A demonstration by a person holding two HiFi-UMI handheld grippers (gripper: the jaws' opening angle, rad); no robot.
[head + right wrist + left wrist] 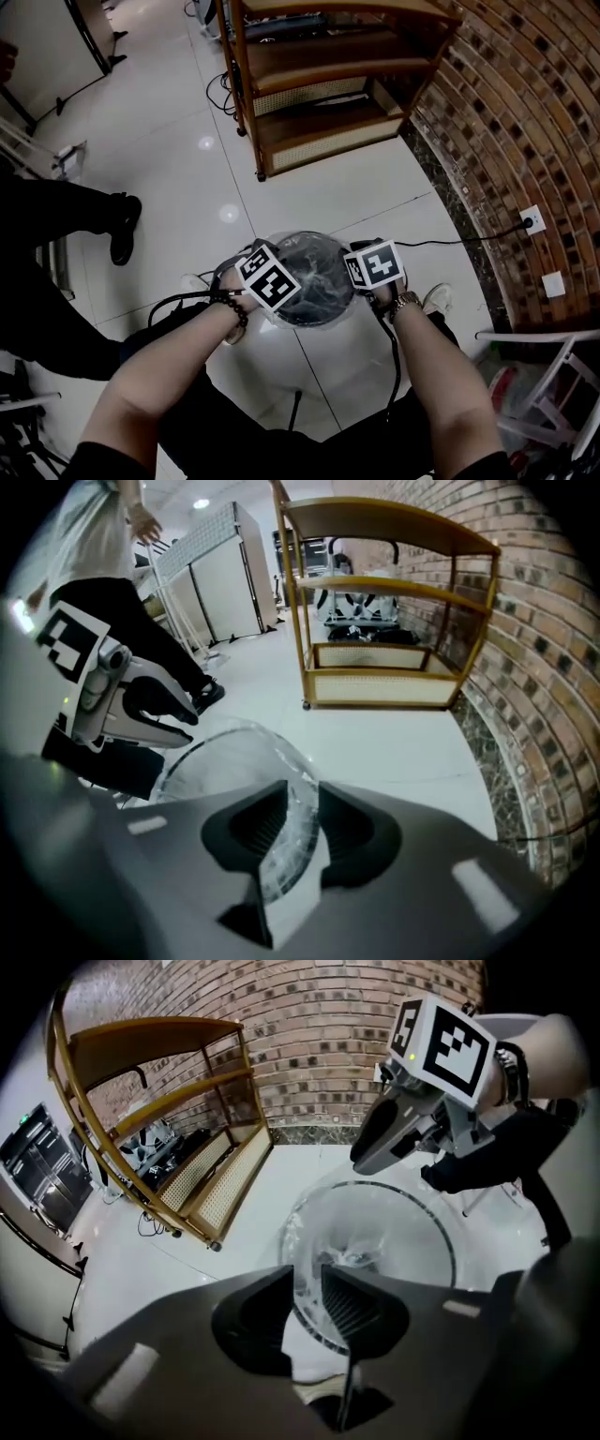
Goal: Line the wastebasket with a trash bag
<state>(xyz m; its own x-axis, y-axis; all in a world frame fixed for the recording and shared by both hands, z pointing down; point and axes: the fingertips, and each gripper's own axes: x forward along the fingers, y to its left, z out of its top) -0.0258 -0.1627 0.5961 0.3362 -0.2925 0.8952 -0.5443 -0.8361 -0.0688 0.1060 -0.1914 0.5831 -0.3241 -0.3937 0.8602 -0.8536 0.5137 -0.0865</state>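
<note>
trash bag (375,1241) in wastebasket (454,1256), left gripper (307,1283) and right gripper (292,808) on opposite rims, shelf (319,94) behind

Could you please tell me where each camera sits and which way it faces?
Head view: on the head, steeply down at the wastebasket; both forearms, left gripper, right gripper show.
Left gripper view: along its jaws, gripping the trash bag; right gripper opposite.
Right gripper view: along its jaws; left gripper opposite.
Shared: wastebasket, wooden shelf.
</note>
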